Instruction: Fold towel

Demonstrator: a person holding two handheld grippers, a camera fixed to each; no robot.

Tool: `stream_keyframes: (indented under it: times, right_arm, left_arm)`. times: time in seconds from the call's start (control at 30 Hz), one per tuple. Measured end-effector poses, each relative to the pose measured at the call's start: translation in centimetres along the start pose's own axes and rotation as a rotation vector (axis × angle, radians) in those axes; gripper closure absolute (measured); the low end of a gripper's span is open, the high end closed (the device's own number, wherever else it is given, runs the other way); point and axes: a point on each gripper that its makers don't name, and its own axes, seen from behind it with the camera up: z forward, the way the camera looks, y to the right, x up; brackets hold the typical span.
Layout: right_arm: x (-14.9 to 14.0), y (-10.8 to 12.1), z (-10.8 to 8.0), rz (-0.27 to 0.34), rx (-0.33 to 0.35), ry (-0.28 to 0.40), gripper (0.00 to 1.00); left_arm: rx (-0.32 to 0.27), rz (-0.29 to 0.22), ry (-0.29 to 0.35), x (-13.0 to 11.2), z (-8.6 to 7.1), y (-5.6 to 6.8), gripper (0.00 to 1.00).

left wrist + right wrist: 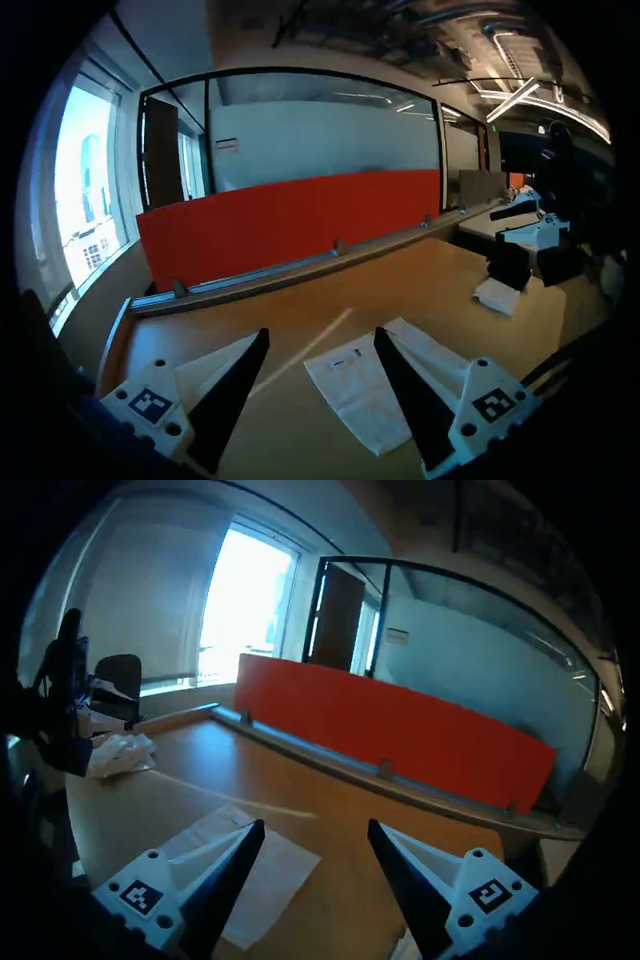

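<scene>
A white towel (364, 384) lies flat on the wooden table (416, 288), folded into a rectangle with a small tag near its far edge. In the left gripper view my left gripper (322, 334) hovers open above the table, its right finger (400, 384) over the towel's right half. The right gripper view has the same towel (264, 864) low on the left, partly under the left finger (228, 872). My right gripper (316, 824) is open too, with nothing between its fingers.
An orange divider panel (296, 216) with a metal rail runs along the table's far edge. A crumpled white cloth (498, 294) lies at the far right by dark equipment (512, 260). A white cloth (120, 754) sits near a chair (116, 684).
</scene>
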Motion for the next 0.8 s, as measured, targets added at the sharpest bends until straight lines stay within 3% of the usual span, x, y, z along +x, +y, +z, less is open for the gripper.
stream_keyframes:
  times: [0.4, 0.6, 0.8]
  right_arm:
    - [-3.6, -3.3, 0.9, -0.004, 0.126, -0.092, 0.0]
    - [-6.8, -4.5, 1.6, -0.024, 0.149, -0.137, 0.0]
    - [-9.9, -5.4, 2.4, -0.005, 0.159, -0.179, 0.0]
  left_arm:
    - [-0.096, 0.039, -0.084, -3.8, 1.4, 2.5, 0.03]
    - [-0.119, 0.056, -0.127, -6.9, 2.1, 3.7, 0.03]
    - [-0.135, 0.043, -0.18, -10.3, 2.8, 4.5, 0.03]
